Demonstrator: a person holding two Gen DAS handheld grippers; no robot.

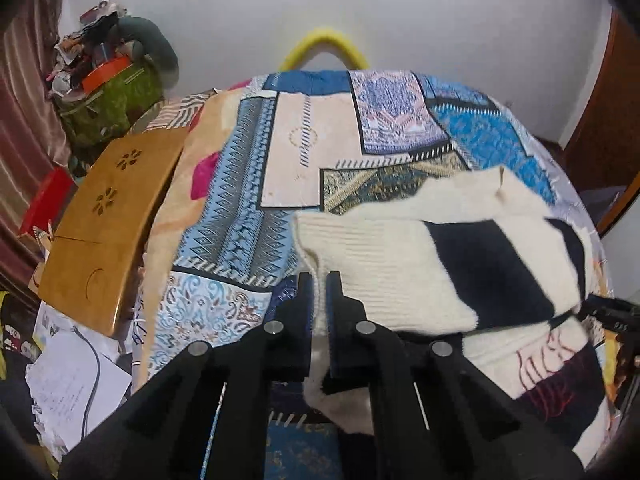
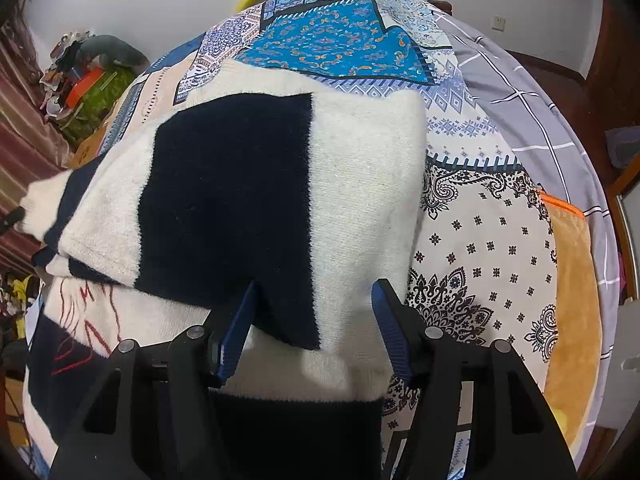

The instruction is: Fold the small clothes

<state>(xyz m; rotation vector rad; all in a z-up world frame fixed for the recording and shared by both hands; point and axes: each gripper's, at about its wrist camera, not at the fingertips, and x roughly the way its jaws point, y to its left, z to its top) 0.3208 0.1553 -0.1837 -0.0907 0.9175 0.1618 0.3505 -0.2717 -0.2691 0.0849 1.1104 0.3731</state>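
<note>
A cream and navy knit sweater point(image 1: 460, 264) lies partly folded on a patchwork bedspread point(image 1: 280, 152). My left gripper point(image 1: 319, 280) is shut on the sweater's ribbed cream edge at its left side. In the right wrist view the sweater point(image 2: 360, 168) fills the middle, one part folded over the body with red embroidery point(image 2: 84, 320). My right gripper point(image 2: 316, 292) is open, its blue-padded fingers point(image 2: 240, 320) spread over the folded part's near edge, gripping nothing. The right gripper's tip also shows at the right edge of the left wrist view point(image 1: 612, 312).
A wooden lap desk point(image 1: 108, 224) lies at the bed's left edge above loose papers point(image 1: 76, 384). A cluttered green pile point(image 1: 104, 92) stands at the back left. A grey checked sheet point(image 2: 520, 92) and an orange blanket point(image 2: 572, 300) lie on the right.
</note>
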